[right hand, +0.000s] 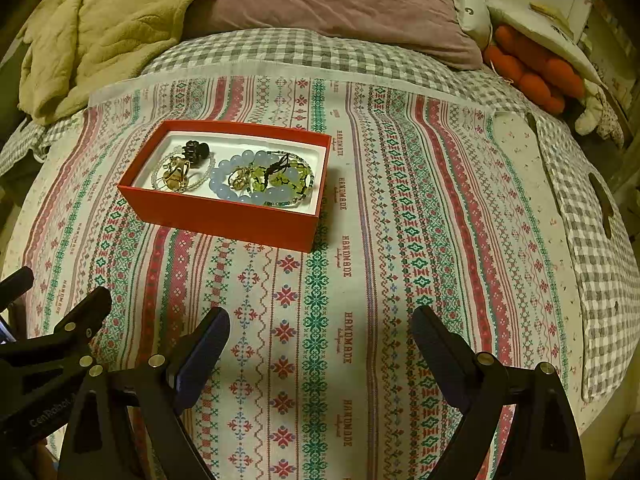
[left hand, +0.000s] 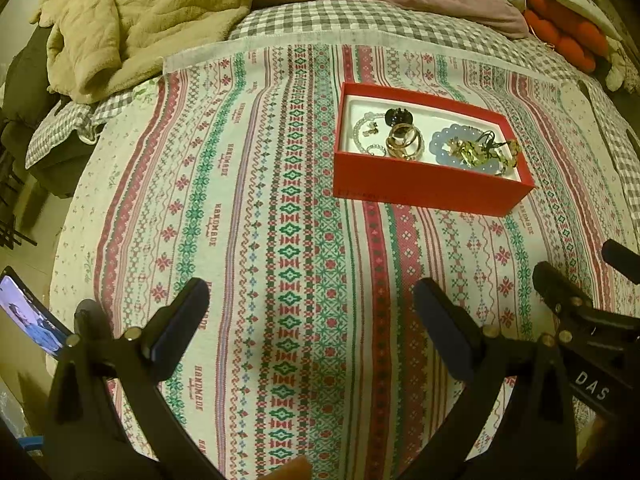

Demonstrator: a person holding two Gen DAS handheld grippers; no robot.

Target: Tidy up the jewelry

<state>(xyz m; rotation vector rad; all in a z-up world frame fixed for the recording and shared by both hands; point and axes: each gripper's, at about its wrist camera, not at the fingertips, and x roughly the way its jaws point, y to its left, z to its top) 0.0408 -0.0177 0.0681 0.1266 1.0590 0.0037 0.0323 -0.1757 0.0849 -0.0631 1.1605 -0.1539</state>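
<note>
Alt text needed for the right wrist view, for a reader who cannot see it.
An open red box of jewelry, including a blue bead bracelet and a black hair claw, sits on a patterned bedspread. The right gripper hovers open and empty in the foreground.

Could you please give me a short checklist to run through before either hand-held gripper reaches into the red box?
1. Left hand-held gripper open and carrying nothing: ok.
2. Right hand-held gripper open and carrying nothing: ok.
3. Red box uncovered and resting flat on the patterned cloth: ok.
4. Cloth between both grippers and the box free of stray items: ok.
5. Pieces lying apart for a single pick: not ok; the gold bangles overlap, and the green bead strand lies across the blue bead bracelet.
6. Black hair claw free of the pieces beside it: cannot tell.
</note>
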